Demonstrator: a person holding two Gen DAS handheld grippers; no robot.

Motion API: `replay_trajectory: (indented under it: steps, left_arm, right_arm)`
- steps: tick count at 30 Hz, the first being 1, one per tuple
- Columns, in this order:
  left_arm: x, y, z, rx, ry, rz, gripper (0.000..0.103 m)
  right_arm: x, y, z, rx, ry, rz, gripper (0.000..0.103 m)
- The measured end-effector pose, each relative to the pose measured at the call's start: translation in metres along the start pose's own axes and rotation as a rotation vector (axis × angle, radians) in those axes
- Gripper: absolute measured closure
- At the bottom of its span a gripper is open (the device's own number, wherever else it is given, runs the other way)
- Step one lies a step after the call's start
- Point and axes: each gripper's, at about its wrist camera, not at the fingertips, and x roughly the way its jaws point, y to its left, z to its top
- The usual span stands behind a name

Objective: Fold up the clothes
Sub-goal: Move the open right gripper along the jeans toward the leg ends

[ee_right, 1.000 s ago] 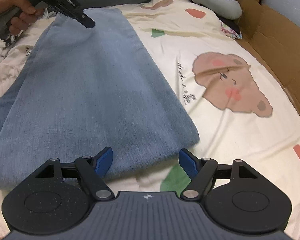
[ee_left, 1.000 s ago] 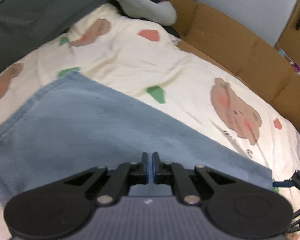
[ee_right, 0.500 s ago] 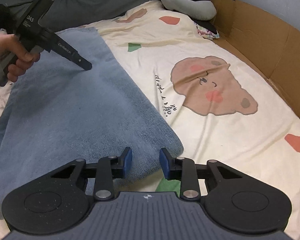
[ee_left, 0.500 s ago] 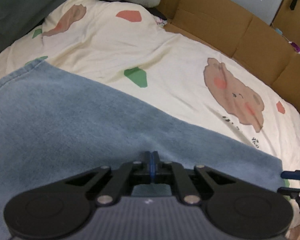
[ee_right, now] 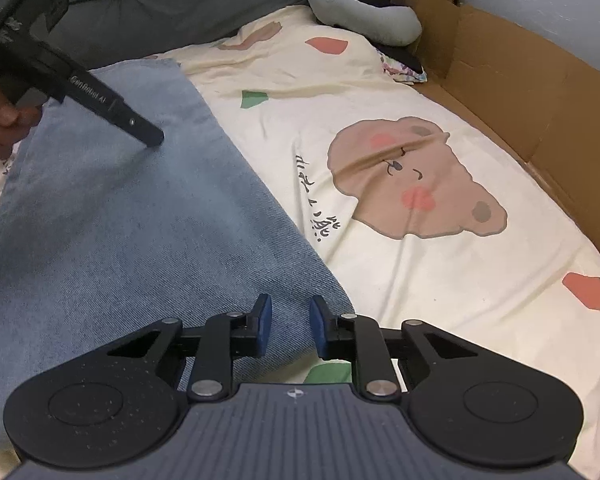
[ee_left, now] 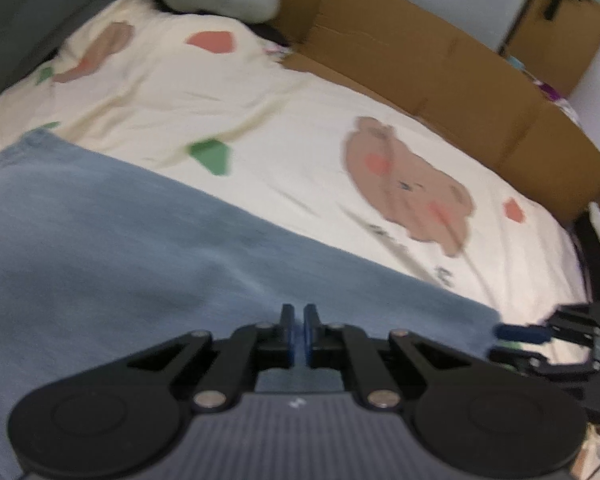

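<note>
One denim garment [ee_right: 132,216], blue, lies flat on the near-left part of the bed [ee_right: 440,280]; its right edge runs diagonally toward the bed's far end. One sheet, cream, shows two bear prints in the right wrist view. One grey pillow [ee_right: 364,20] sits at the far edge. One cardboard wall [ee_right: 540,92] lines the right edge. Left gripper [ee_left: 296,336]: fingers pressed together, nothing visibly between them, tip over the denim. Right gripper [ee_right: 290,326]: jaws parted, empty, at the garment's near corner.
</note>
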Motion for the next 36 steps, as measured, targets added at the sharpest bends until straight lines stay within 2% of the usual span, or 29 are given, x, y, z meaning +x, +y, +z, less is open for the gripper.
replay_trajectory:
  steps: [5,8,11,18,36]
  left_arm:
    - [0.011,-0.02,-0.006,0.02,0.01,-0.024,0.099]
    - [0.025,-0.022,-0.013,0.019,0.034,-0.007,0.099]
    - [0.029,-0.023,-0.021,0.036,0.018,0.003,0.098]
    - [0.019,-0.027,-0.019,0.051,0.048,0.013,0.098]
    - [-0.019,-0.042,-0.067,0.097,0.099,0.024,0.096]
  right_arm:
    - [-0.001,0.0,-0.001,0.027,-0.028,-0.012,0.077]
    - [0.005,0.001,-0.005,0.026,-0.014,-0.018,0.078]
    - [0.011,0.002,-0.01,0.041,-0.006,-0.021,0.079]
    - [0.005,0.004,-0.006,0.073,0.019,-0.015,0.077]
    - [-0.041,0.062,-0.04,0.03,0.002,0.083,0.078]
